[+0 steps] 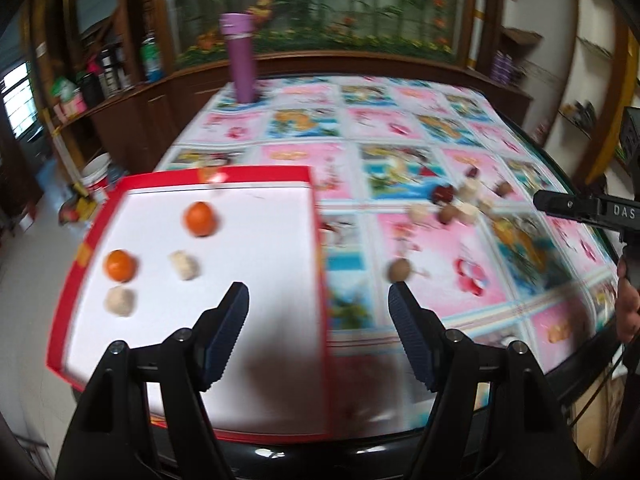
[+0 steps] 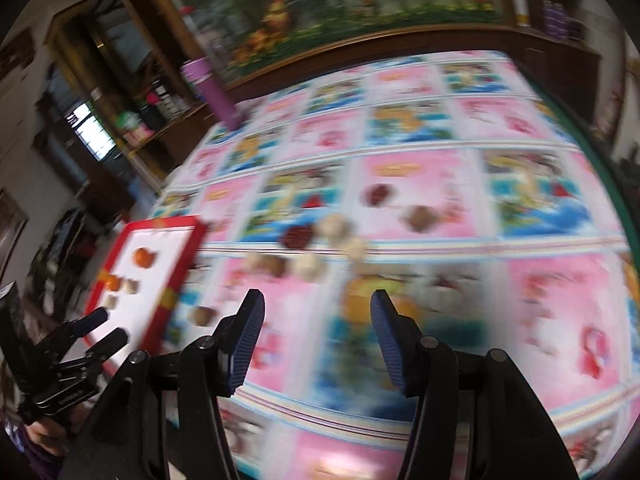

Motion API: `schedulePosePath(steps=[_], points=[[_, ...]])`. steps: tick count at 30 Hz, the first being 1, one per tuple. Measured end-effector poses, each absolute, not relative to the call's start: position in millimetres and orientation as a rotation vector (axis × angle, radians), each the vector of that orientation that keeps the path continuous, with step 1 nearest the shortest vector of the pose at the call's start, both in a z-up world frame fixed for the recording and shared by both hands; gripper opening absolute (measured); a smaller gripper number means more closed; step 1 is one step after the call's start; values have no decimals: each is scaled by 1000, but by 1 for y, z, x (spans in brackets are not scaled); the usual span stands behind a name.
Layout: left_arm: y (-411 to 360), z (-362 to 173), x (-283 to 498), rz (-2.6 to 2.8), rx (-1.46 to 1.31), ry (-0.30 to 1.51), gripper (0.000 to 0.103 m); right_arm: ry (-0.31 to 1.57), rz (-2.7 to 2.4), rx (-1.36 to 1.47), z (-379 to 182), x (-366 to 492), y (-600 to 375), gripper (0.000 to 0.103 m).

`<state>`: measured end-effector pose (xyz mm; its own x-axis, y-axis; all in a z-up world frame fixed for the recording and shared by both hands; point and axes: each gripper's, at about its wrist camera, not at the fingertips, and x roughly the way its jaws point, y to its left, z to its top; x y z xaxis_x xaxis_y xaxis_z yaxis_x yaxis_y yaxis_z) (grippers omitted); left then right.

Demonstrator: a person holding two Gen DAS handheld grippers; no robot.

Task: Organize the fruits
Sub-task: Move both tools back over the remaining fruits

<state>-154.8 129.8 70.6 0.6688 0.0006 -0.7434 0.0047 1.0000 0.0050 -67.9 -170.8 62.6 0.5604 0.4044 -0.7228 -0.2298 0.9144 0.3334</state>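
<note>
The move ahead turns on where the loose fruits lie against the 2 tools. In the left wrist view the left gripper (image 1: 318,304) sits at lower centre, its jaws spread apart with nothing between them, straddling the right edge of the red-rimmed tray (image 1: 316,264). The tray fills the lower left of that frame and already carries 4 pieces: 2 oranges (image 1: 201,219) and 2 pale round fruits (image 1: 185,265), all well apart from the jaws, up and to the left. A single brown fruit (image 1: 399,270) lies on the patterned tablecloth (image 1: 480,280) just above the right finger, off the tray, close enough to look like the nearest pick for this hand. The main heap, a cluster of loose fruits (image 1: 456,202) in dark red, brown and cream, sits at centre right of the frame, farther off. In the right wrist view the right gripper (image 2: 318,304) is likewise released and empty, at lower centre. The same cluster spreads across the middle of that frame, above the jaws and slightly left, none of it between the fingers. The blur hides which kinds of fruit these are. By my reading the right hand is the better placed for the heap, and the left for the lone brown piece, since the tray lies far to the left in the right wrist view. A purple flask (image 1: 240,60) stands upright at the far end of the table, clear of all this.
</note>
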Motion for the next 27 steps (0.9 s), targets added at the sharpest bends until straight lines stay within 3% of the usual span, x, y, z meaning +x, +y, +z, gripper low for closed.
schedulePosePath(steps=[9, 21, 27], points=[[84, 54, -153, -77, 64, 905, 73, 947, 368, 229, 33, -67, -196, 55], [72, 42, -115, -100, 86, 972, 73, 964, 510, 67, 23, -36, -123, 54], [72, 37, -104, -127, 81, 999, 73, 995, 531, 32, 13, -15, -102, 41]])
